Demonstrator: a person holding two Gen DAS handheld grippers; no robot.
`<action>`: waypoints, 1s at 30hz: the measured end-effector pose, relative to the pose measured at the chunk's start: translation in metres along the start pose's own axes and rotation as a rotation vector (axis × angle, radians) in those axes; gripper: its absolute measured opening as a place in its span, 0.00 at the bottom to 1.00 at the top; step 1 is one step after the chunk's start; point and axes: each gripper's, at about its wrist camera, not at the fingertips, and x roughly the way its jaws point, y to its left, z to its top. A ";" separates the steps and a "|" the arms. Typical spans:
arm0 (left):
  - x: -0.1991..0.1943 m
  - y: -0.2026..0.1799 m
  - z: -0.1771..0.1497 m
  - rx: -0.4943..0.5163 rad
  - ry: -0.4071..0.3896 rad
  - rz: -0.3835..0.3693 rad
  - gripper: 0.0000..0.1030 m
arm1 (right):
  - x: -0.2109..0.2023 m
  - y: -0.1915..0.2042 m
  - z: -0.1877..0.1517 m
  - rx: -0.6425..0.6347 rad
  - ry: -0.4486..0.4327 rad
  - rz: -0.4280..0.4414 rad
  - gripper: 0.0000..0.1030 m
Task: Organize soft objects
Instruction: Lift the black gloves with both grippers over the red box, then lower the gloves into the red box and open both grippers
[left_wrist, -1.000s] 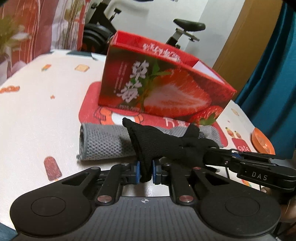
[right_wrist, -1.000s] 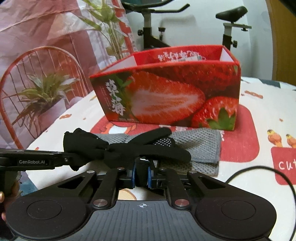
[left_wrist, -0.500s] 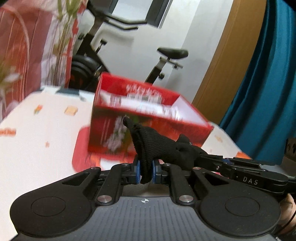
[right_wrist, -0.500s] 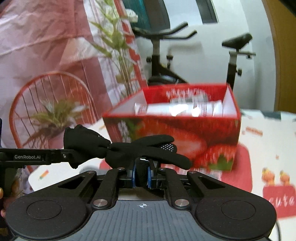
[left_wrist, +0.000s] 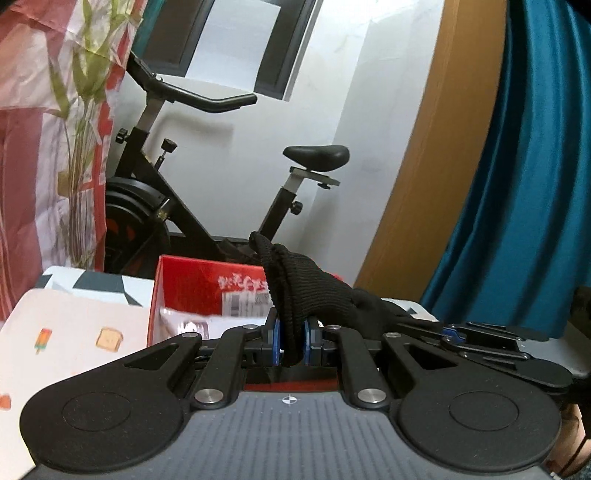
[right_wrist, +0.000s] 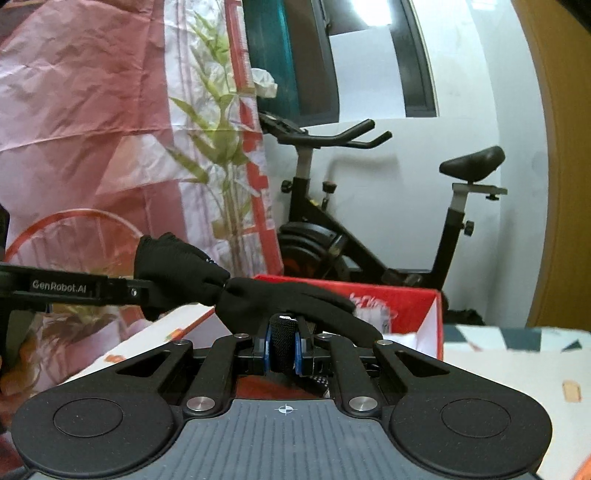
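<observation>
A black knit glove (left_wrist: 314, 295) is stretched between both grippers, held up in the air in front of the open red strawberry box (left_wrist: 207, 291). My left gripper (left_wrist: 291, 341) is shut on the glove's cuff end. My right gripper (right_wrist: 282, 349) is shut on the finger end of the black glove (right_wrist: 280, 299). The red box (right_wrist: 402, 306) shows white packets inside. The other gripper's arm crosses each view from the side: the left one (right_wrist: 74, 290) in the right wrist view, the right one (left_wrist: 491, 347) in the left wrist view.
An exercise bike (left_wrist: 207, 206) stands behind the table against a white wall. A teal curtain (left_wrist: 528, 184) hangs at the right, a red-and-white plastic sheet (right_wrist: 92, 129) with a plant at the left. The printed tablecloth (left_wrist: 66, 332) lies around the box.
Both grippers rose together with the glove, from low over the table and the grey cloth to above the box's rim. The grey cloth has dropped out of view.
</observation>
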 end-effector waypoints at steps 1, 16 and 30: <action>0.008 0.002 0.004 -0.001 0.009 0.002 0.12 | 0.007 -0.002 0.003 -0.001 0.007 -0.003 0.10; 0.111 0.050 0.000 -0.014 0.269 0.086 0.14 | 0.121 -0.038 -0.024 0.108 0.235 -0.043 0.10; 0.099 0.043 0.007 0.155 0.227 0.236 0.62 | 0.118 -0.036 -0.030 0.087 0.263 -0.118 0.39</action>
